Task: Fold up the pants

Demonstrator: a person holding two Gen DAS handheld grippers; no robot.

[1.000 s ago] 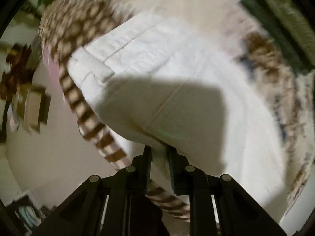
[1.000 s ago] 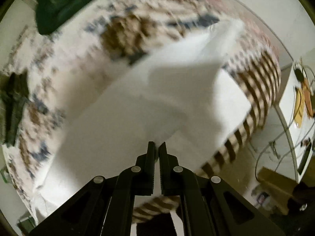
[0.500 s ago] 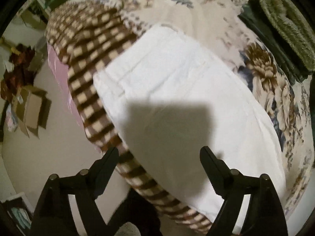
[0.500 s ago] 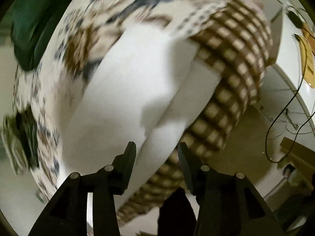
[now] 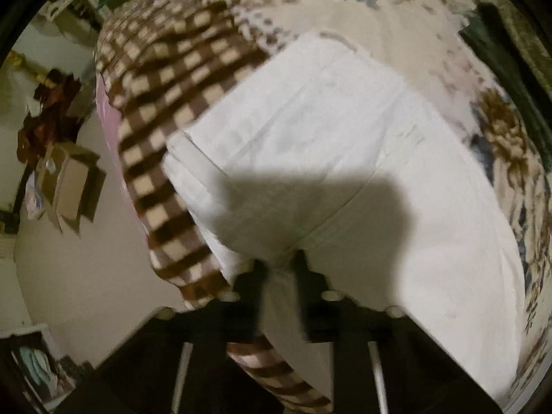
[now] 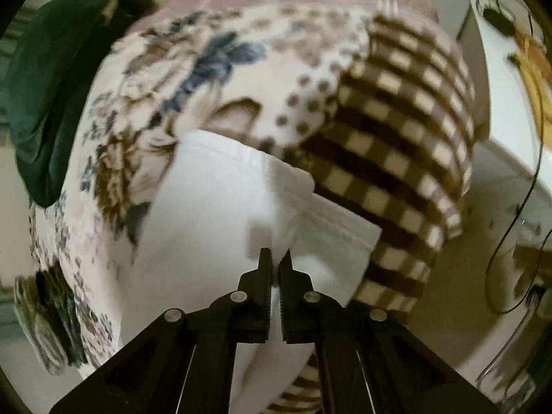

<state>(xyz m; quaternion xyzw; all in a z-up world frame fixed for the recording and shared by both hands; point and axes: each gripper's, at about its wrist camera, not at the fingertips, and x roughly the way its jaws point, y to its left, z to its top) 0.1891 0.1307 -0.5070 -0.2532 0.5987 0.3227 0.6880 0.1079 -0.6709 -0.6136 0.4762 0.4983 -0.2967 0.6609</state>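
Both grippers have re-closed on the cloth: half a second ago both sets of jaws were spread wide over the pants, now the left gripper [image 5: 280, 269] is pinching a bunch of white fabric at the near edge, and the right gripper [image 6: 275, 265] has its jaws nearly pressed together with a thin fold of the same cloth caught between them. The white pants [image 5: 345, 158] lie on the bed [image 6: 214, 55], over the floral blanket and close to the brown checked border [image 5: 165, 96] at the bed's edge, part of them overhanging toward the floor side. In the right wrist view a layer is already doubled over, with a hem or waistband edge [image 6: 341, 227] lying just past the fingertips, so my read is one fold is in and this is a fresh grab for the next one. Left view is motion-blurred near the jaws, so I can't tell how many layers the left one has. Judgement: release, reposition, re-grip done; next is lift and carry both corners across together. Risk: right pinch looks shallow, could slip out on the lift, and uneven grip depth would skew the fold. Dark green clothing [image 6: 58, 79] sits at the far side of the bed, well apart from the work
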